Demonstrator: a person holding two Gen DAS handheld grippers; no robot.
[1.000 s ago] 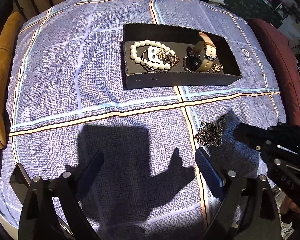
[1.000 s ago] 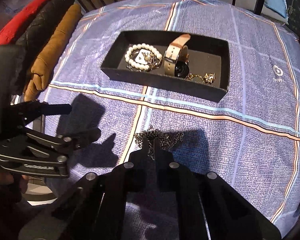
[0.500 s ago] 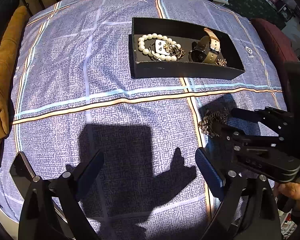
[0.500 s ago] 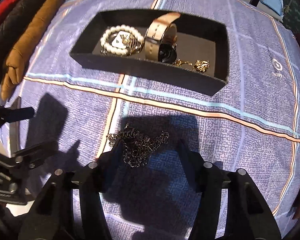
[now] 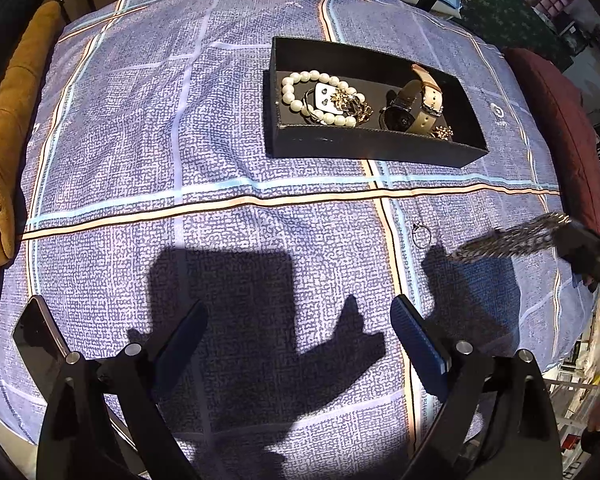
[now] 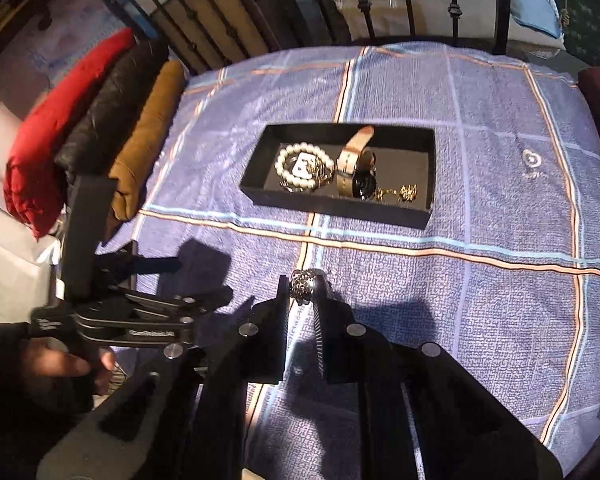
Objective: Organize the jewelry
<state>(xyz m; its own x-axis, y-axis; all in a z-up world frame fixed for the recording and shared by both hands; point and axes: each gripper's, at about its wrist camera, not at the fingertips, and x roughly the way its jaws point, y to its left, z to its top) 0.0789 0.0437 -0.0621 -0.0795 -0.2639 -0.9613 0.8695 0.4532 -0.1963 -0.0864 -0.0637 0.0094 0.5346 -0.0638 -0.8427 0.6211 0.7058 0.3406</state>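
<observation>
Left wrist view: left gripper point(image 5: 300, 332) jaws spread wide, empty, over tablecloth point(image 5: 140, 140) near edge. Box point(image 5: 364, 144) toward far edge; ring point(image 5: 422, 236) on cloth.

Right wrist view: right gripper point(image 6: 303, 284) clamped on chain point(image 6: 305, 285), lifted clear of cloth.

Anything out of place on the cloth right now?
Yes: a small ring lies loose on the tablecloth, outside the black tray holding the other jewelry. The right gripper holds the chain.
</observation>
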